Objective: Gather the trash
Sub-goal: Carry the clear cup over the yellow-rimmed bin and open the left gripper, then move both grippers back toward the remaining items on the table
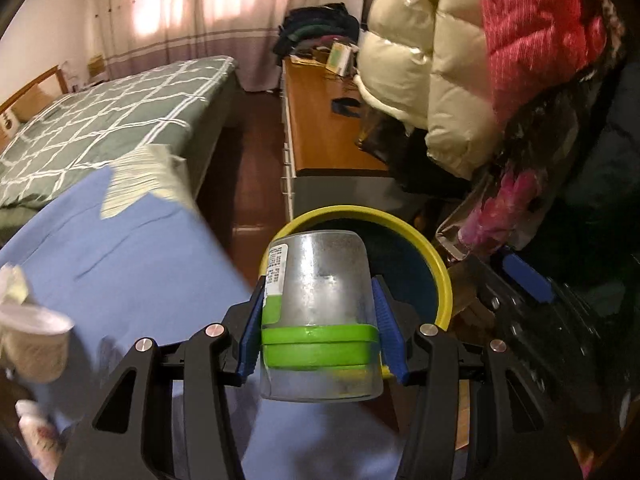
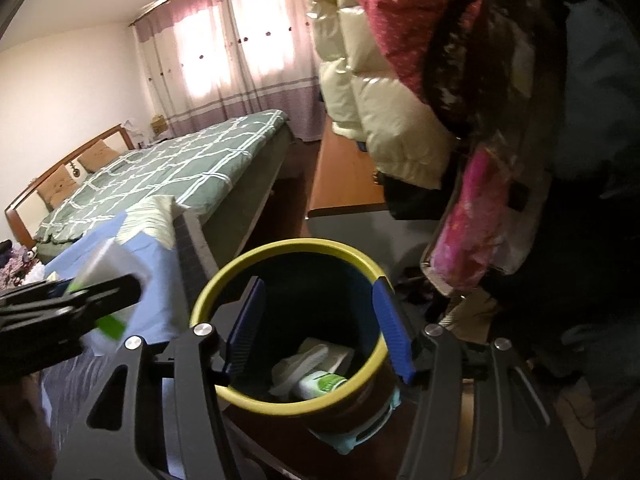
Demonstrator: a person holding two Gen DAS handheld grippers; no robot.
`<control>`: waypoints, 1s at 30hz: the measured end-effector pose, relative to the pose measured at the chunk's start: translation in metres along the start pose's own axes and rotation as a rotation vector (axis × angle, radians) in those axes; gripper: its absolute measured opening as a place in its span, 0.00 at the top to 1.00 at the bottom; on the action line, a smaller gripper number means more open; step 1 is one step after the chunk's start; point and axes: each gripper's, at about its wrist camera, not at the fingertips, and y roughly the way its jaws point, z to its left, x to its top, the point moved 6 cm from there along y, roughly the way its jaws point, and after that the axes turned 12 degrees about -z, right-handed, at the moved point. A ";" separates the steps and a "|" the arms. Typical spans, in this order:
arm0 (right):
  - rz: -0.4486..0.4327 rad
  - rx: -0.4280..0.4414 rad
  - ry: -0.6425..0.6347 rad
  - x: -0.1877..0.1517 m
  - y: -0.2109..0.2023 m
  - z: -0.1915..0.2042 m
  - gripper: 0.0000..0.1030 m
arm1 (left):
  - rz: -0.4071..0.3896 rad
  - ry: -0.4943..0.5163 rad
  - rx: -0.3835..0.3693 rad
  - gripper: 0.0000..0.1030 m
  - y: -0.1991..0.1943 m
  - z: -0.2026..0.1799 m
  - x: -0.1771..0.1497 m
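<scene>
A clear plastic cup (image 1: 320, 276) with a green band and a printed label lies between the blue pads of my left gripper (image 1: 320, 304), which is shut on it. Just beyond the cup stands a yellow-rimmed, dark blue trash bin (image 1: 438, 268). In the right wrist view my right gripper (image 2: 320, 296) hovers over the same bin (image 2: 208, 292), jaws apart with nothing between them. Crumpled paper and a white-and-green tube (image 2: 320, 384) lie at the bin's bottom. The left gripper and its cup (image 2: 104, 292) show blurred at the left edge.
A table with a blue cloth (image 1: 120, 264) lies left of the bin, with a paper cup of tissue (image 1: 36, 344) on it. Hanging cream and red jackets (image 1: 440, 60) and a pink bag (image 1: 492, 216) crowd the right. Behind are a green bed (image 1: 100, 120) and a wooden cabinet (image 1: 320, 120).
</scene>
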 end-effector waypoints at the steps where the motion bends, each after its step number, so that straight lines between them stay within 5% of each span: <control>1: 0.002 -0.007 -0.001 0.000 0.001 -0.004 0.47 | 0.006 0.002 -0.006 0.51 0.007 -0.003 0.001; 6: 0.018 -0.026 0.001 -0.003 0.007 -0.011 0.46 | 0.055 0.003 -0.001 0.51 0.044 -0.012 -0.002; 8: 0.022 -0.028 -0.001 -0.005 0.008 -0.011 0.45 | 0.061 -0.003 0.007 0.41 0.051 -0.012 -0.004; 9: 0.023 -0.027 -0.001 -0.005 0.008 -0.011 0.45 | 0.052 -0.010 0.012 0.28 0.050 -0.012 -0.004; 12: 0.027 -0.020 -0.004 -0.007 0.008 -0.010 0.44 | 0.018 -0.011 0.027 0.26 0.037 -0.007 -0.001; 18: 0.033 0.012 -0.024 -0.009 0.006 0.008 0.44 | -0.092 -0.065 0.072 0.13 -0.030 0.028 0.006; 24: 0.038 0.059 -0.061 -0.012 0.003 0.041 0.43 | -0.231 -0.118 0.195 0.09 -0.118 0.090 -0.006; 30: 0.055 0.143 -0.130 -0.021 -0.001 0.100 0.42 | -0.351 -0.206 0.446 0.05 -0.210 0.189 -0.044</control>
